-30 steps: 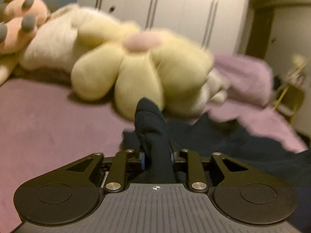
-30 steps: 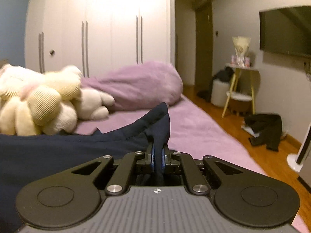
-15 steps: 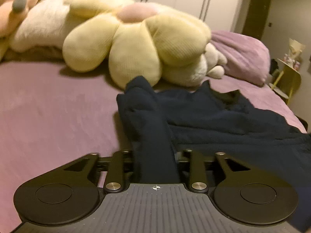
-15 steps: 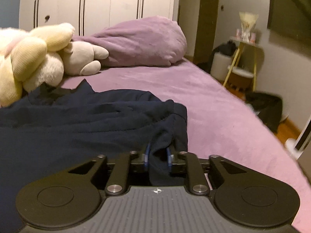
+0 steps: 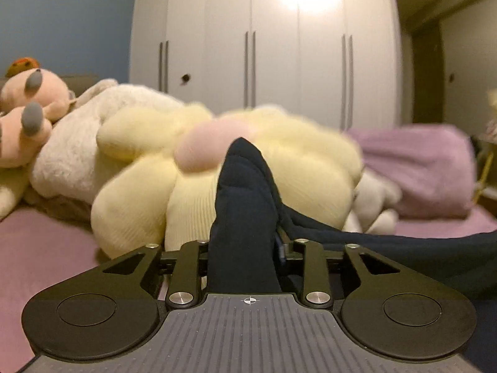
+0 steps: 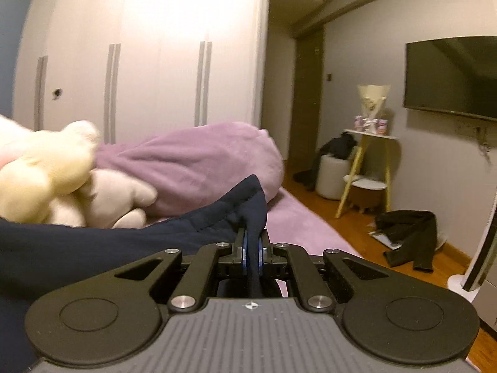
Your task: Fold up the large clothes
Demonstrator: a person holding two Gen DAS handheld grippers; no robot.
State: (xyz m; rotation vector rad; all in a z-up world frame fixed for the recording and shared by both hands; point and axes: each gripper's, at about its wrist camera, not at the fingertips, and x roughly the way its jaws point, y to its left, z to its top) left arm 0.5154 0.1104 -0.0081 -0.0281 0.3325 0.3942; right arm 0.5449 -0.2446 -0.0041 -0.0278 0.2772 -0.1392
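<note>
Both your tools are pinching the navy garment [image 5: 245, 205]. The right tool [image 6: 252, 248] clamps thin on a hemmed edge, jaws nearly together. The left tool [image 5: 245, 248] holds a thick bunched wad; its jaws have just been opening a bit with cloth still filling the gap, so that grip looks looser. The garment hangs lifted off the purple bed [image 5: 46, 242], its body sagging between your hands, in front of the yellow flower plush [image 5: 139, 211].

Keep both corners level and taut, tighten the left pinch, carry the edge over evenly, then lay it flat.

Versus half a second ago: the garment lay spread on the bed, now it's raised, and both cameras tip up toward the wardrobe [image 6: 155, 77].
</note>
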